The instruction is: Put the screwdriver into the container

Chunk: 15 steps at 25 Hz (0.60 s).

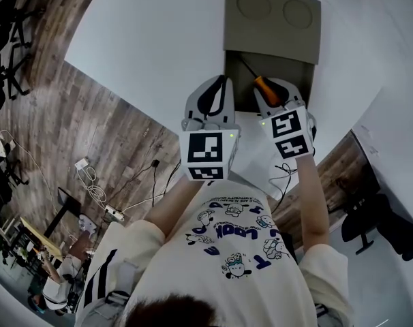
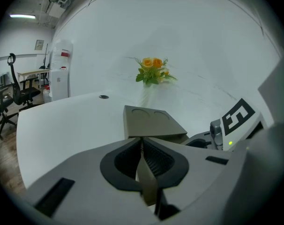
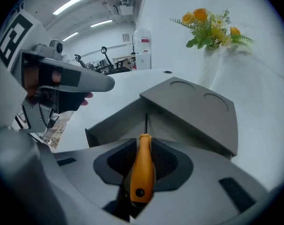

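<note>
An olive-grey container point(image 1: 228, 80) stands on the white table, its lid point(image 1: 272, 19) with two round recesses slid back so the near compartment lies open. My left gripper point(image 1: 219, 90) is shut on the container's near wall; a thin olive panel point(image 2: 144, 172) sits between its pads. My right gripper point(image 1: 271, 95) is shut on the screwdriver point(image 1: 266, 87) by its orange handle point(image 3: 142, 165). The thin dark shaft point(image 3: 146, 123) points forward over the open compartment point(image 3: 114, 121), just below the lid point(image 3: 198, 107).
A vase of orange and yellow flowers point(image 3: 212, 27) stands on the table behind the container. The white table point(image 1: 159, 39) ends in a curved edge at my left, with wooden floor, cables and office chairs point(image 1: 5, 39) beyond.
</note>
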{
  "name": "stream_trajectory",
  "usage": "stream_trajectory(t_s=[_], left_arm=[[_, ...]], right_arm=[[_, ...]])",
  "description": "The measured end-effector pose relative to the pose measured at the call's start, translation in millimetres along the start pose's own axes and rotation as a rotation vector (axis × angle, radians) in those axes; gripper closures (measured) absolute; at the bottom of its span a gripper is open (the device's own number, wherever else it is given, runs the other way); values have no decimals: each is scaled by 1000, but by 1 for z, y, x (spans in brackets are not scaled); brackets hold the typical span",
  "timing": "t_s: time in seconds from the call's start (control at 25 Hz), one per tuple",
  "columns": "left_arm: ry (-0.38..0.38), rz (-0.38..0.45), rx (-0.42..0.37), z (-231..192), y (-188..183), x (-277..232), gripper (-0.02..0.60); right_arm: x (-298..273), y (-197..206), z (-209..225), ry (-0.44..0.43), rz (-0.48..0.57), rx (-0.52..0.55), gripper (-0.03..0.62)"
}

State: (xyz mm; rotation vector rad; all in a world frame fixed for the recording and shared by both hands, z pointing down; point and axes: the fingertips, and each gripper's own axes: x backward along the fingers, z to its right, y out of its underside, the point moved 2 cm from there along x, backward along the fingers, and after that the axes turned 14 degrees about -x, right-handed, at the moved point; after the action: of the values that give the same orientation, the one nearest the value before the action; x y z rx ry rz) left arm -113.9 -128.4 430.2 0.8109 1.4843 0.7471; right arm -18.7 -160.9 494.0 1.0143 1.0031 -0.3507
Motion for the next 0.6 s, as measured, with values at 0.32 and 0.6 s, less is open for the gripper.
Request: stream_trajectory(t_s=[0.32, 0.6], left_arm=[[-6, -7, 9, -4, 2, -1, 552], [-8, -10, 15, -7, 5, 0, 552]], right_arm=[[-13, 9, 13, 1, -127, 67, 479], [-20, 12, 18, 6, -164, 52, 476]])
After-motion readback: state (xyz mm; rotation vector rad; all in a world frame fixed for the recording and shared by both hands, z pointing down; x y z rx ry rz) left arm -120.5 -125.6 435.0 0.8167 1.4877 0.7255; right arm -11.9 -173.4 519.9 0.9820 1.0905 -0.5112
